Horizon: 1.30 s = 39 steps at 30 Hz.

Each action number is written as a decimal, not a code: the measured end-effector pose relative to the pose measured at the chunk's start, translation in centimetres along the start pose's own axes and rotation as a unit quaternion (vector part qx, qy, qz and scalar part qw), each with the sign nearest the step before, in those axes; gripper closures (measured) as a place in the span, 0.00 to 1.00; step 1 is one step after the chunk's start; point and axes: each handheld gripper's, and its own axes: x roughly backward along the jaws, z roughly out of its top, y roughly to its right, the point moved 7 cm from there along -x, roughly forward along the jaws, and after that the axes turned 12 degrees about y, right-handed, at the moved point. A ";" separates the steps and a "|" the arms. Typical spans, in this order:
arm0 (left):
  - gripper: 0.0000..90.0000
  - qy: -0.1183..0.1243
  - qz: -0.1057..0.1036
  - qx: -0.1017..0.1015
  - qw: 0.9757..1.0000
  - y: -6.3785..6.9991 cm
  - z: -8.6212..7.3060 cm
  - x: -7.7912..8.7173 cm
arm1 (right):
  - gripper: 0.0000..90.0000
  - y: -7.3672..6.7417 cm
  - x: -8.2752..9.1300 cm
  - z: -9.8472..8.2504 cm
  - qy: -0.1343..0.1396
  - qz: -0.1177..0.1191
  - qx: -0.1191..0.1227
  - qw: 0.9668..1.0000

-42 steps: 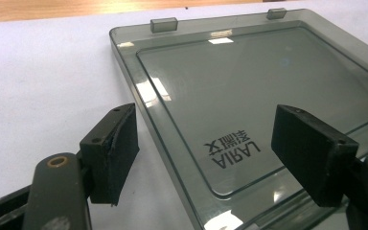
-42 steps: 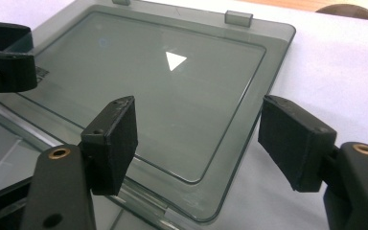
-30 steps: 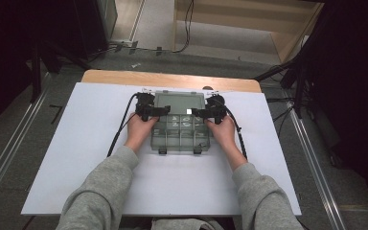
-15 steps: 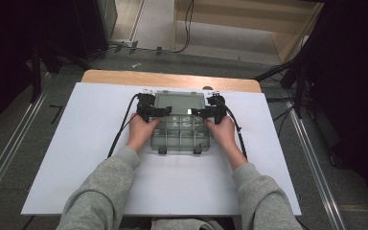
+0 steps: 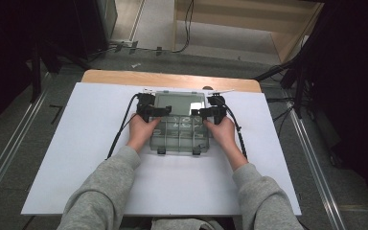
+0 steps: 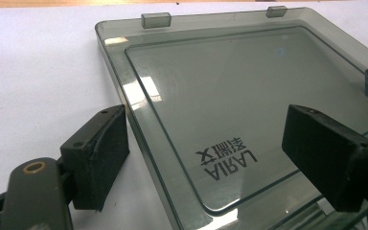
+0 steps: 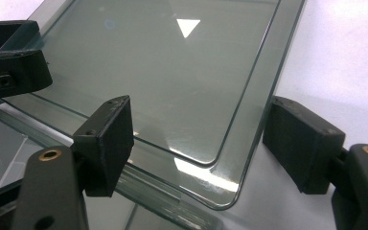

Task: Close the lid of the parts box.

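Smoky clear plastic: organiser box [image 5: 178, 134] w/ compartments, sits mid-table on white board [image 5: 76, 143], lid [image 5: 179, 102] swung open and lying flat behind the base.
Lid detail: tinted, see-through, raised inner panel; printed "LARIA" logo [image 6: 227, 160] reads upside down in left gripper view; two small hinge tabs [image 6: 156, 19] on its far edge.
Box front: two latches [image 5: 161, 151] on near edge, facing the person.
Left gripper [image 5: 154, 111]: at lid's left edge near the hinge line; jaws spread wide, straddling the lid's side edge, one pad [image 6: 98, 155] over the white board, other pad [image 6: 328, 155] over the lid; holds nothing, no contact I can confirm.
Right gripper [image 5: 205, 112]: mirror spot at lid's right edge; jaws likewise wide apart, one pad [image 7: 106, 143] above the lid, other pad [image 7: 301, 143] outside over the board; lid corner lies btwn them, not clamped.
Left hand [image 5: 143, 129]: beside box's left side, grey sleeve [image 5: 100, 191] behind it.
Right hand [image 5: 222, 132]: beside box's right side.
Cables: black lead [image 5: 122, 127] trails from left gripper across board towards person; another [image 5: 239, 136] runs along right forearm.
Table: wooden edge [image 5: 172, 79] shows past the board's far side.
Box contents: cannot tell thru the plastic.
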 end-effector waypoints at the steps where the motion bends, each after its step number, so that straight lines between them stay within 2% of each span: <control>1: 0.18 0.000 -0.001 0.001 1.000 0.0 0.0 0.0 | 0.27 0.0 0.0 0.0 0.001 0.000 0.000 1.000; 6: 0.19 -0.003 -0.005 0.004 1.000 -0.1 0.1 0.1 | 0.27 0.0 0.0 0.0 0.007 -0.002 0.012 1.000; 10: 0.22 -0.010 -0.005 0.022 1.000 -0.1 0.2 0.3 | 0.27 -0.1 0.1 0.1 0.015 -0.006 0.024 1.000; 11: 0.22 -0.012 -0.014 0.030 0.999 0.0 0.2 0.3 | 0.27 -0.1 0.1 0.1 0.017 -0.008 0.025 1.000; 14: 0.24 -0.014 -0.015 0.033 0.999 0.1 0.2 0.3 | 0.27 -0.2 0.2 0.1 0.020 -0.013 0.037 0.999; 19: 0.28 -0.014 -0.021 0.038 0.999 -0.2 0.3 0.4 | 0.27 -0.2 0.2 0.1 0.021 -0.010 0.033 0.999; 23: 0.34 -0.004 -0.018 0.027 0.999 -0.3 0.7 0.7 | 0.28 0.0 0.2 0.2 0.024 -0.001 0.038 0.999; 27: 0.40 -0.005 -0.018 0.038 0.999 -0.5 1.0 1.0 | 0.33 0.2 0.5 0.5 0.031 0.002 0.032 0.999; 39: 0.52 0.015 -0.015 0.011 1.000 -0.4 2.0 2.0 | 0.42 0.2 1.7 1.4 0.054 0.017 0.024 0.998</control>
